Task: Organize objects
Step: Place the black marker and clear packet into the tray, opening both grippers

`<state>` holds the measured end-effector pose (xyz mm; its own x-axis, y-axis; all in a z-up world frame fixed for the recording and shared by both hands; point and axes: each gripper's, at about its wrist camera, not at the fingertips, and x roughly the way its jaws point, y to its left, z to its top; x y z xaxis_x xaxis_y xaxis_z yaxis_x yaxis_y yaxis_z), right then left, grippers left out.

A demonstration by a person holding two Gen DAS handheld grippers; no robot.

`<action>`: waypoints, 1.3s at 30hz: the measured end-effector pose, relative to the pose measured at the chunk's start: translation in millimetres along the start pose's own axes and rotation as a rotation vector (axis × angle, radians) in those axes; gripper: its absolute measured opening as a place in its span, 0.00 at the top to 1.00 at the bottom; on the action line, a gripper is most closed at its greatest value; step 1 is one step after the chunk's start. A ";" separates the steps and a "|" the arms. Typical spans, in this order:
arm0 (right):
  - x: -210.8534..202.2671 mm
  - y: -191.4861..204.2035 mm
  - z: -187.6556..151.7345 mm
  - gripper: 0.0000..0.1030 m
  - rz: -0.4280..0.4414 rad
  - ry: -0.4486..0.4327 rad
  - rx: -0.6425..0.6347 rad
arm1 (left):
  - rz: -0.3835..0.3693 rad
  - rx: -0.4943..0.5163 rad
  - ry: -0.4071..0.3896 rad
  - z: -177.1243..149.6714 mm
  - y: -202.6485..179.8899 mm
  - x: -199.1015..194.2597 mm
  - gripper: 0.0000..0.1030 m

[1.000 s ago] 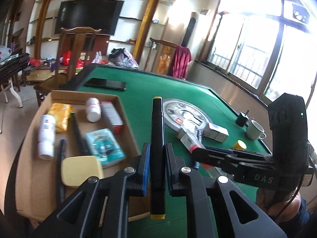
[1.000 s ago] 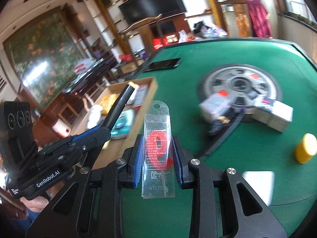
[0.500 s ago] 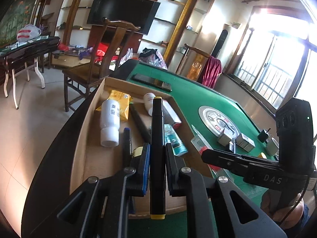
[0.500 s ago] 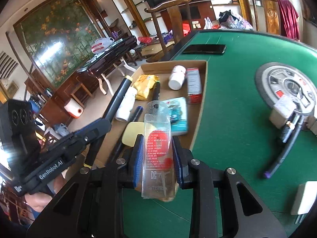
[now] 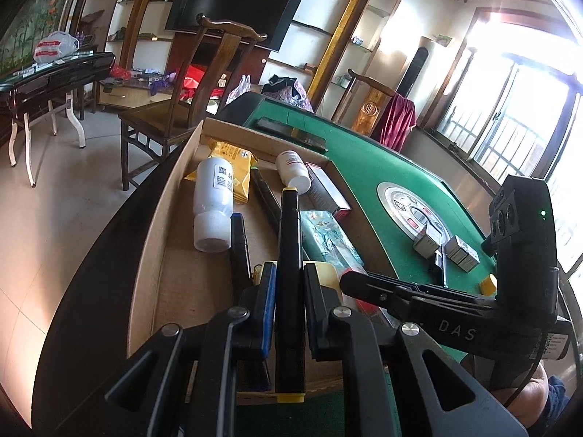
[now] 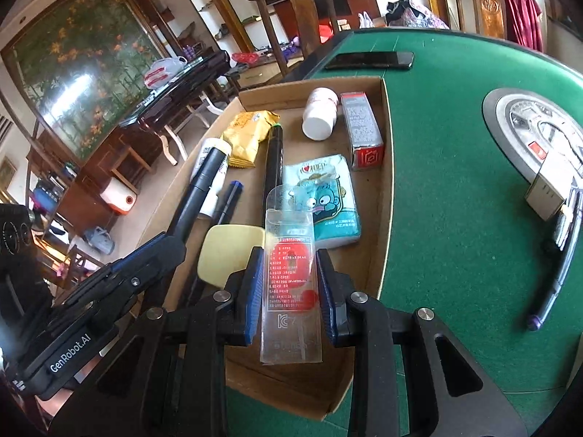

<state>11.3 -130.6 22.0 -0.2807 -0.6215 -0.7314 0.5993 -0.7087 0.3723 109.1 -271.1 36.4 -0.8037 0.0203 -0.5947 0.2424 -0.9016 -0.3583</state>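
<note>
My left gripper (image 5: 288, 276) is shut on a black marker with yellow caps (image 5: 289, 240) and holds it over the cardboard box (image 5: 160, 218). My right gripper (image 6: 289, 273) is shut on a clear plastic packet with a red label (image 6: 291, 276), over the near end of the same box (image 6: 379, 247). The box holds a white bottle (image 5: 213, 196), a yellow pouch (image 6: 247, 131), a small white bottle (image 6: 320, 113), a red-and-grey carton (image 6: 360, 127), a teal tissue pack (image 6: 328, 196), a yellow sponge (image 6: 227, 255) and dark pens (image 6: 273, 160).
The box lies at the left edge of a green felt table (image 6: 444, 167). A round metal centre plate (image 6: 528, 131) carries small boxes (image 5: 444, 244). A purple-tipped pen (image 6: 561, 266) and a black phone (image 6: 368, 60) lie on the felt. A wooden chair (image 5: 182, 109) stands beyond.
Both grippers have swung left from the table's middle to above the cardboard box, each keeping its hold. The box's contents have not moved.
</note>
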 end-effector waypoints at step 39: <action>-20.6 18.8 -8.9 0.72 -0.017 -0.067 -0.113 | 0.047 -0.013 -0.012 9.6 -9.3 -10.9 0.50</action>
<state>35.0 -128.1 39.0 -0.3387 -0.6335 -0.6957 0.6736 -0.6795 0.2908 110.4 -267.0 53.2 -0.7979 -0.0276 -0.6022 0.2872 -0.8957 -0.3395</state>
